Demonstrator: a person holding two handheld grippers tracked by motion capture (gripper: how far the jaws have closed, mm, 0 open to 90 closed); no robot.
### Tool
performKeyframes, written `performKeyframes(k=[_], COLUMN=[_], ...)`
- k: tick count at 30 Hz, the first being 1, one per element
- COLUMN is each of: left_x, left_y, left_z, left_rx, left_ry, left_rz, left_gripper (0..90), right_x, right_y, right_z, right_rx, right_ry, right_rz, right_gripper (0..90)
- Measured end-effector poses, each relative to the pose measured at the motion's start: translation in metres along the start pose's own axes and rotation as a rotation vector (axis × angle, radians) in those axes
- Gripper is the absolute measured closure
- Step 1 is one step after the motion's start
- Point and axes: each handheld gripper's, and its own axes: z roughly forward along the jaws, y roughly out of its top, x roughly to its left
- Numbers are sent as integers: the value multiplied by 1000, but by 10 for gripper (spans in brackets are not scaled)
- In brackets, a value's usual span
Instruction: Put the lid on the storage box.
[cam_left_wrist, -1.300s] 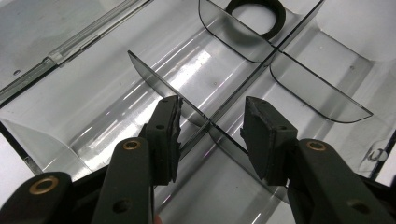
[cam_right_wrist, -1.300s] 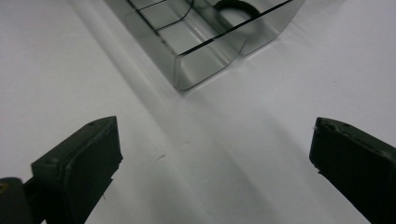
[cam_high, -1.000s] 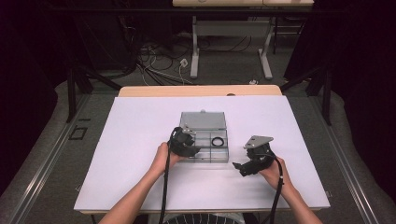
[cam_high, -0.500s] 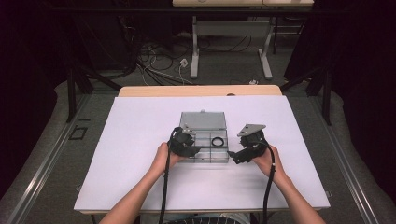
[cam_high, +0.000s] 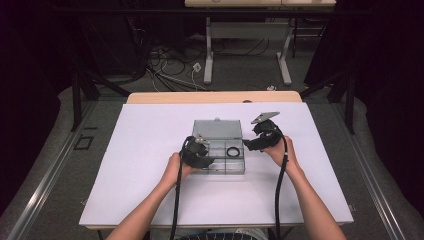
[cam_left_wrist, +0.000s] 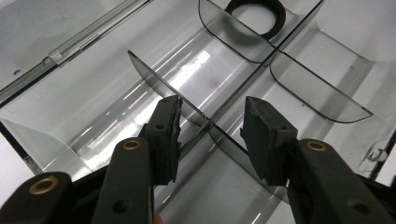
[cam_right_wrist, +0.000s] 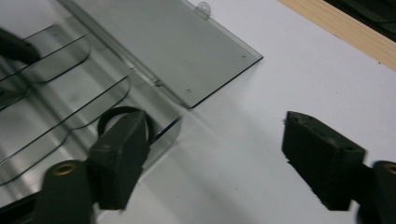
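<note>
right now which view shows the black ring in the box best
The high view: the whole black ring lies in a right-hand compartment of the clear box. The left gripper view crops it at the top; the right gripper's jaw half hides it.

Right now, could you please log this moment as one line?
left gripper: open, astride divider | right gripper: open, beside clear plastic compartment box | black ring: in compartment

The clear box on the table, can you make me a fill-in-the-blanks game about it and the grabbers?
1. The clear box has its lid ____.
2. The black ring lies ____ the box.
3. The left gripper has its jaws on either side of a clear ____.
4. The right gripper is wide ____.

Missing words: open; inside; divider; open
</note>
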Motion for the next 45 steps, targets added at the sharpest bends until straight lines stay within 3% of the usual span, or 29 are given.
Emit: performKeyframes(k=[9,14,19,23,24,25,27,28,33,39,40,45], left_x=[0,0,0,0,0,0,0,0,0,0,0,0], left_y=[0,0,0,0,0,0,0,0,0,0,0,0], left_z=[0,0,0,0,0,0,0,0,0,0,0,0], left_rx=[1,1,1,2,1,1,2,2,3,4,4,4], left_ry=[-2,-1,-1,-1,0,0,-1,0,-2,-1,0,-1], left_rz=[-2,-2,-2,-2,-2,-1,-2,-2,1,3,3,3], left_gripper=[569,569,569,569,569,569,569,569,569,569,569,569], right_x=[-17,-25,-30,-29,-29,-28,-26,-26,-25,-22,-23,-18], right_y=[-5,-11,-18,-20,-21,-20,-21,-21,-21,-18,-18,-14], right_z=[9,15,27,37,40,39,43,43,47,49,51,57], right_rx=[-34,-47,-20,-5,-26,6,-9,15,0,29,14,35], right_ry=[-4,-19,8,26,36,21,24,21,25,22,18,44], right_rz=[44,100,173,194,200,195,197,192,187,187,169,162], right_gripper=[727,871,887,885,883,883,882,882,882,878,876,874])
